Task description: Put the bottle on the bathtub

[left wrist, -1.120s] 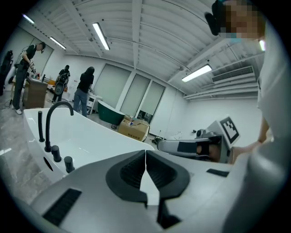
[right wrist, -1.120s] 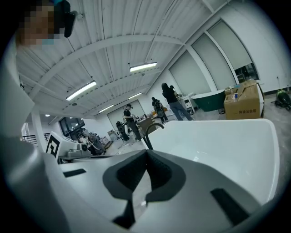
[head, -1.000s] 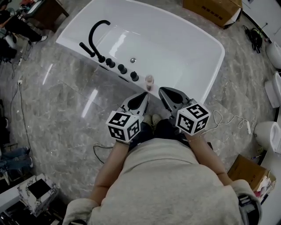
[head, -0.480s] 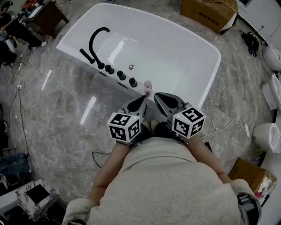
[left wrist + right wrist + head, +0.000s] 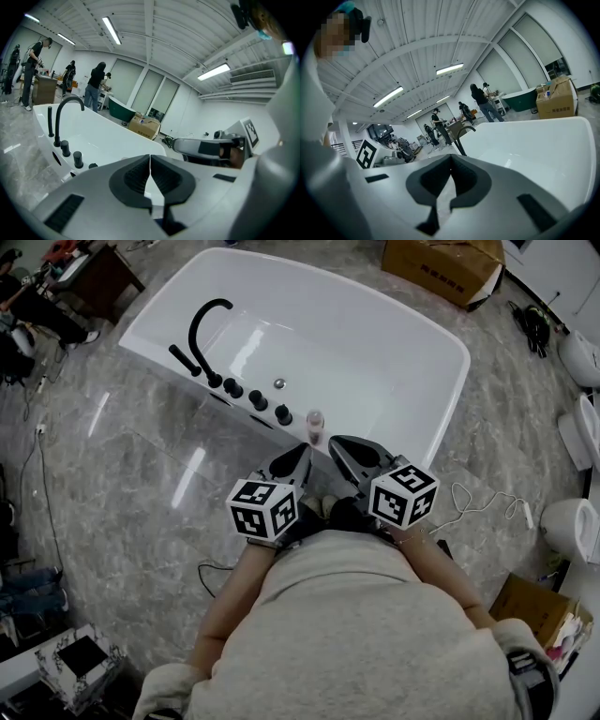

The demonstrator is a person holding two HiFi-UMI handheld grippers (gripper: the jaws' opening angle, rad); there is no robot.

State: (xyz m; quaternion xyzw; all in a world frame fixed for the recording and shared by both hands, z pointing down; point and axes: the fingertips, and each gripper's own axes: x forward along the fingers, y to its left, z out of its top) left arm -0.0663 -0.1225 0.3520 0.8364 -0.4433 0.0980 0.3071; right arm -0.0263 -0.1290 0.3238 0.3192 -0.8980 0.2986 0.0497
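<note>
Grey marble floor [image 5: 141, 456] is being spread around the white bathtub [image 5: 450, 371]. Near its front edge both claws are being held shut on nothing: left gripper [image 5: 306, 450], right gripper [image 5: 335, 441]. Just beyond and between their tips the bottle [image 5: 316, 426] is being shown standing on the rim, long axis vertical, neither claw clearly nearer.

Head view, counted by kind.

- One white oval bathtub [image 5: 394, 352], at 12 o'clock.
- On its near rim: one curved black faucet spout [image 5: 201, 321], one black hand-shower rod [image 5: 184, 359], three round black knobs [image 5: 258, 401] and one small pale pink bottle [image 5: 315, 426].
- One silver drain fitting [image 5: 278, 383] inside the tub.
- Two grey handheld grippers at the centre, the left gripper [image 5: 306, 450] and the right gripper [image 5: 337, 443], each carrying one marker cube.
- Two brown cardboard boxes, at 1 o'clock [image 5: 441, 263] and 4 o'clock [image 5: 536, 607].
- Three white ceramic fixtures [image 5: 583, 432], at 3 o'clock.
</note>
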